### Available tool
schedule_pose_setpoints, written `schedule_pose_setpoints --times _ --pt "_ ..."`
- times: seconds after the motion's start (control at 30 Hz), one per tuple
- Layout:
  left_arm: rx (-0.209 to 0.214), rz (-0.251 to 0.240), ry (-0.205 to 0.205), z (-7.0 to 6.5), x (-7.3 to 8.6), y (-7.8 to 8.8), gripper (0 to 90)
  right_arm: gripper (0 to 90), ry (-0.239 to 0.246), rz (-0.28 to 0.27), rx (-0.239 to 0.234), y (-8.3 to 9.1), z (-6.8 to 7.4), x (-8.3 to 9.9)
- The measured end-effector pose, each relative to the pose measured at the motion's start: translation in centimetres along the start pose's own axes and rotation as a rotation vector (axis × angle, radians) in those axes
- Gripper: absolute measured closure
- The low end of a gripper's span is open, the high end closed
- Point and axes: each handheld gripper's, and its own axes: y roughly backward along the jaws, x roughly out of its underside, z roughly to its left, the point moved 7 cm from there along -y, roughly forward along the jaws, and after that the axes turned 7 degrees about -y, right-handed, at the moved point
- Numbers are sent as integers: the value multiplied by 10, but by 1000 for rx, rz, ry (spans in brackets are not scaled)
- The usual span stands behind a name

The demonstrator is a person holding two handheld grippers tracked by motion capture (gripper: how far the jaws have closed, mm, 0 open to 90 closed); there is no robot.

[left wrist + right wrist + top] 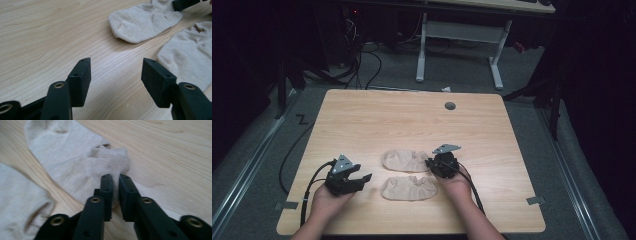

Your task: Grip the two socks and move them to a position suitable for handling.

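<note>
A: How far along?

B: Barely begun, I'd judge. The right tongs (115,185) are clamped on the cuff of the far sock (75,162); the left tongs (116,72) gape over bare desk (37,37).

A: The other sock?

B: The near sock (408,188) lies flat and ungripped, between both tongs.

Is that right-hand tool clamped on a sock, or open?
Shut: the right tool pinches the far sock's cuff fabric between its jaws.

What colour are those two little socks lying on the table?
Plain pale beige, no pattern; the socks show best in the left gripper view.
</note>
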Motion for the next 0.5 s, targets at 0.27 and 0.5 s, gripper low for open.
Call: schedule_pose_setpoints --times 0.27,0.5 --pt "33 -2 78 1 -13 -22 417 649 -30 -15 42 6 -9 0" --pt "-3 -8 66 2 -37 -54 454 642 -51 -31 10 4 -11 1"
